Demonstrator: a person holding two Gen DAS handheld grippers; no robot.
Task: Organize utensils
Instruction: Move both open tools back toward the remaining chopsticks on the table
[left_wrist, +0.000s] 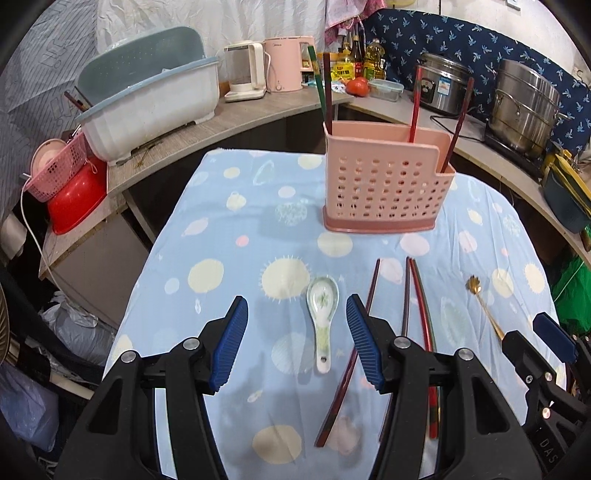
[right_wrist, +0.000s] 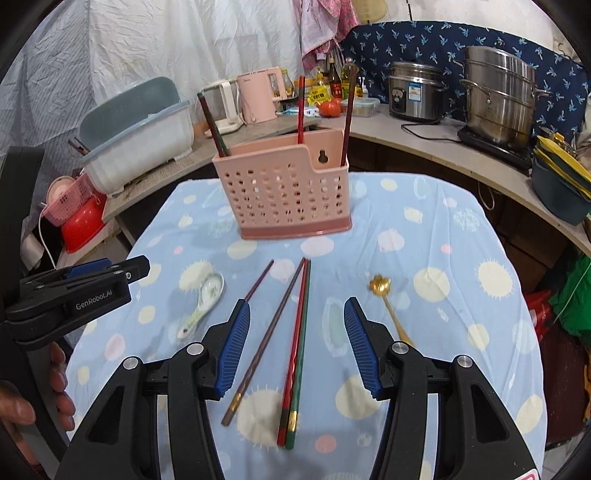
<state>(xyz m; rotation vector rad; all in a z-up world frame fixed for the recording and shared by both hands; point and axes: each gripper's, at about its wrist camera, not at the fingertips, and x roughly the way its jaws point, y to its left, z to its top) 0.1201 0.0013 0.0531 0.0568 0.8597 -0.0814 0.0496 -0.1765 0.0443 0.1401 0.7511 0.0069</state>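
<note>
Now both tools are hanging half open and empty above the table. Left tool is framing the ceramic spoon; right tool is framing the loose chopsticks, probably four. Better to lower straight, pinch one handle, then carry it to the pink utensil holder.

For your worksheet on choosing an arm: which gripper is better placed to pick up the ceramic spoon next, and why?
Left. The left gripper has open jaws framing the ceramic spoon, while the right gripper is over the chopsticks, spoon off to its side.
</note>
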